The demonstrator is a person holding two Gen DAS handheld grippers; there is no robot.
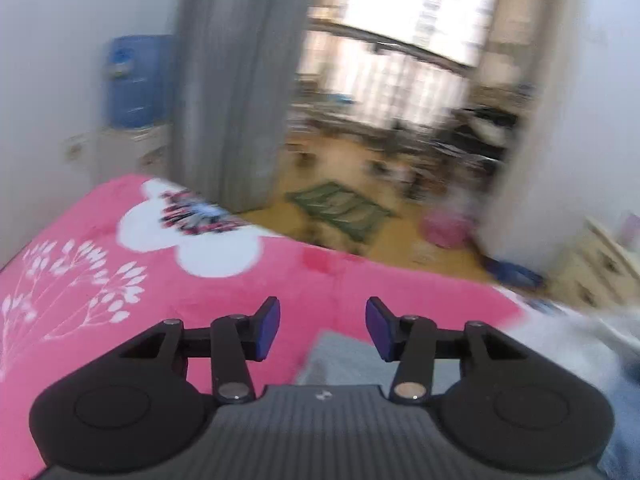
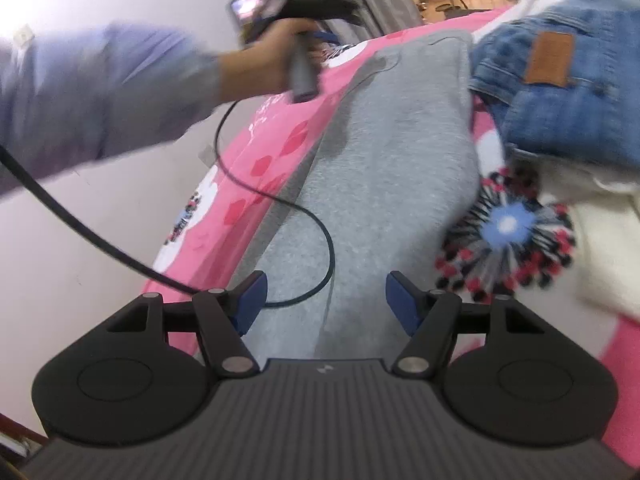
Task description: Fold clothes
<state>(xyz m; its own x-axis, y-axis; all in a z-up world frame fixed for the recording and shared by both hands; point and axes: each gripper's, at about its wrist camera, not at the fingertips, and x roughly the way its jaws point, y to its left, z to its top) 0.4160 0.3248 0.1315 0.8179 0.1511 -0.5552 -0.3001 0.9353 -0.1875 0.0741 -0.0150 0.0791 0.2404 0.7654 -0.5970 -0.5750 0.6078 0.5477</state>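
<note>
We see the left claw (image 1: 323, 326) tipped down over the pink blanket (image 1: 120, 292), its jaws parted and empty; the grey garment (image 1: 344, 360) lies just under and behind its tips. The right claw (image 2: 324, 300) stands wide, holding nothing, above the same grey garment (image 2: 384, 168). Only the right view shows the person's left hand (image 2: 264, 60), sleeve (image 2: 100, 92) and cable (image 2: 280, 200), and the jeans (image 2: 560, 92) to the claw's right; the room beyond the left claw is blurred.
</note>
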